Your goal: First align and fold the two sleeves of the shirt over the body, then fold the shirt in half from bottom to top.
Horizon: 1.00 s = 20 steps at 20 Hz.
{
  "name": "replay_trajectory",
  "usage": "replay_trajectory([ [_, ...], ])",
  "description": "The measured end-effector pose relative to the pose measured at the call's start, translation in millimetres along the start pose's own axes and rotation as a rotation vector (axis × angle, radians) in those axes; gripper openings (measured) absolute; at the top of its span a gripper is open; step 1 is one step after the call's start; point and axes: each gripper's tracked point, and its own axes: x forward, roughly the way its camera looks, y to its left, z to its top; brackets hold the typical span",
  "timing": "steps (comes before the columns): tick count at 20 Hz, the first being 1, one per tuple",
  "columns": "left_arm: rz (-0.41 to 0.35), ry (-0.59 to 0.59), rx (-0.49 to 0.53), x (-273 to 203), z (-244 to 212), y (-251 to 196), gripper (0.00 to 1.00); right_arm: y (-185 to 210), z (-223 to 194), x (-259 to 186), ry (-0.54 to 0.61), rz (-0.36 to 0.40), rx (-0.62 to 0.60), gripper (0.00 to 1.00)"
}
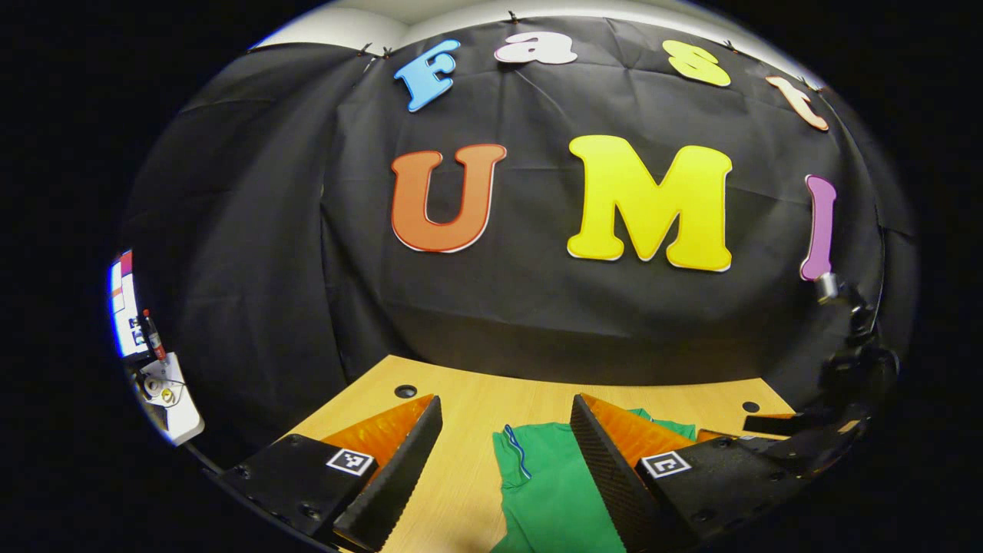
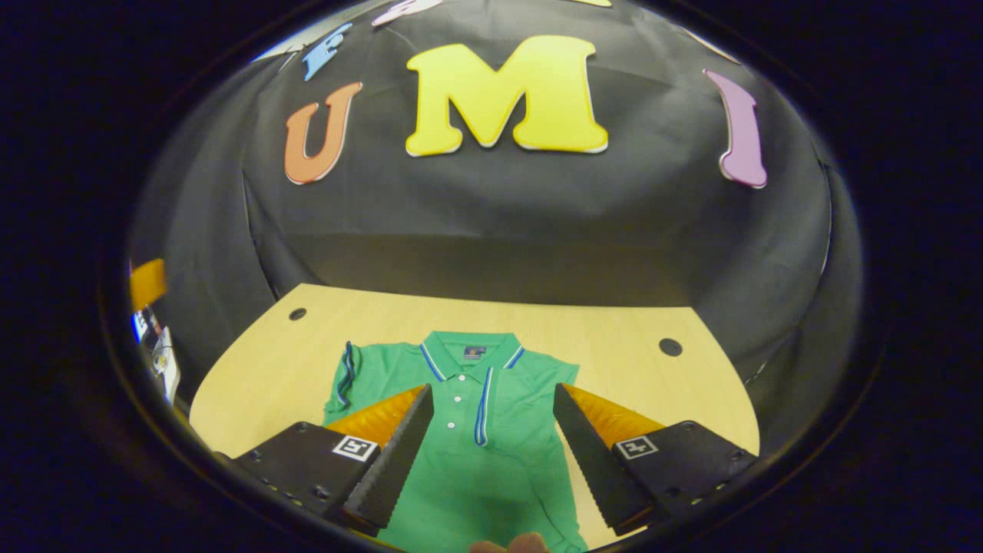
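A green polo shirt (image 2: 491, 476) with blue-trimmed collar (image 2: 470, 347) lies flat, front up, on the wooden table (image 2: 614, 338), collar toward the far wall. Its sleeve with a blue cuff (image 2: 347, 369) spreads out on the left. My right gripper (image 2: 492, 389) is open over the chest and placket, with nothing between its fingers. In the left gripper view, that blue-cuffed sleeve (image 1: 537, 484) lies between and under the fingers of my left gripper (image 1: 505, 403), which is open and holds nothing.
The table has round holes near its far corners (image 2: 670, 346) (image 1: 405, 391). A black stand with a small camera (image 1: 833, 296) rises at the right. A white device and a lit screen (image 1: 157, 369) sit off the table at the left.
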Motion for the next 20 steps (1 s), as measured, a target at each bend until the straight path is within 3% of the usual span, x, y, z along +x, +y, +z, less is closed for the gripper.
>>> replay_trajectory([
  [5,-0.073,0.071,0.034,50,-48,-16,1.0,-21,28,-68,-0.107,-0.062,-0.032,0.95],
  [12,-0.081,0.252,0.029,116,-134,-13,1.0,-63,28,-125,-0.131,-0.182,-0.072,0.96],
  [20,-0.065,0.378,0.047,164,-204,-5,1.0,-64,-7,-122,-0.019,-0.193,-0.003,0.95],
])
